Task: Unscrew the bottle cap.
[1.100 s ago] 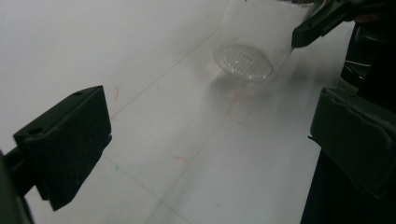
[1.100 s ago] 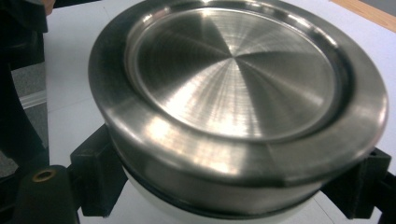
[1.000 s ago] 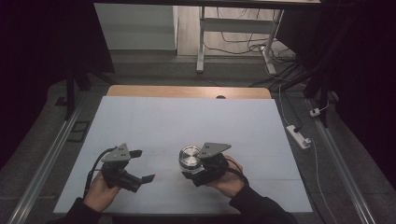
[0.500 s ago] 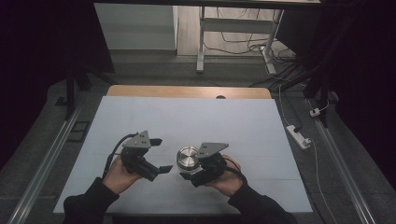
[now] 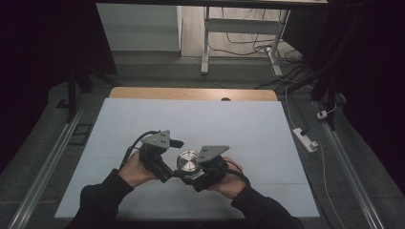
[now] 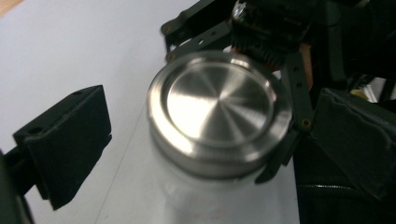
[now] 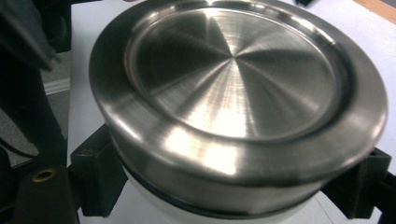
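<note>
Container (image 7: 233,93) with plain steel lid (image 6: 219,105), unlettered, between right gripper (image 5: 193,179) fingers

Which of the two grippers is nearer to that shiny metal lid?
The right. The right gripper has its fingers clamped on the white body just below the metal lid. The left gripper is close beside it, fingers open, not touching.

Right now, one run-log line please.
right gripper: shut on steel container | left gripper: open beside its lid | table: white
</note>
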